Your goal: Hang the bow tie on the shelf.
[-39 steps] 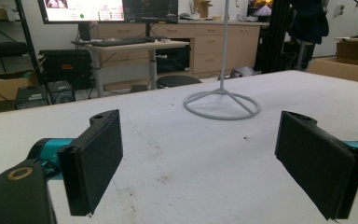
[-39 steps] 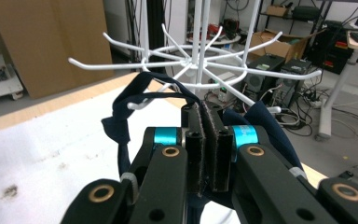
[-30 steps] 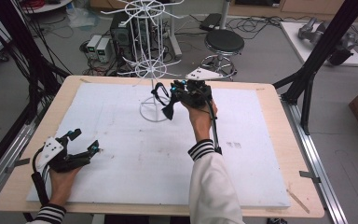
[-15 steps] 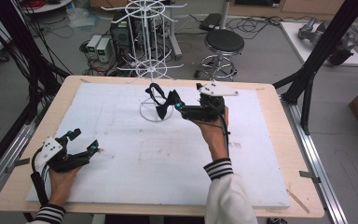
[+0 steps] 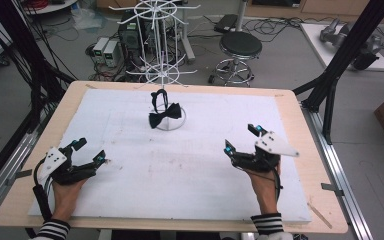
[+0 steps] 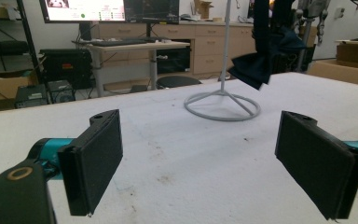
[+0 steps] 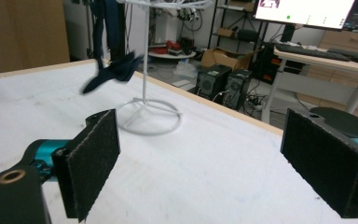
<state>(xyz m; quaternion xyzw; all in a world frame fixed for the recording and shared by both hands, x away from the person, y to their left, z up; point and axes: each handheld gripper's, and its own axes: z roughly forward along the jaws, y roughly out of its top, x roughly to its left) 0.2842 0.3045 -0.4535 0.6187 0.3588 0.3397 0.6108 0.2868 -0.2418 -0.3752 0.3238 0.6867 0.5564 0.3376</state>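
White padding covers the counter; a black bow tie hangs on the wire rack at its far middle. Left gripper and right gripper rest apart, jaws spread, empty.

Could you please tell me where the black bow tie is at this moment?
In the high view, the black bow tie hangs on the white wire stand at the table's far middle, just above the stand's ring base, apart from both tools.
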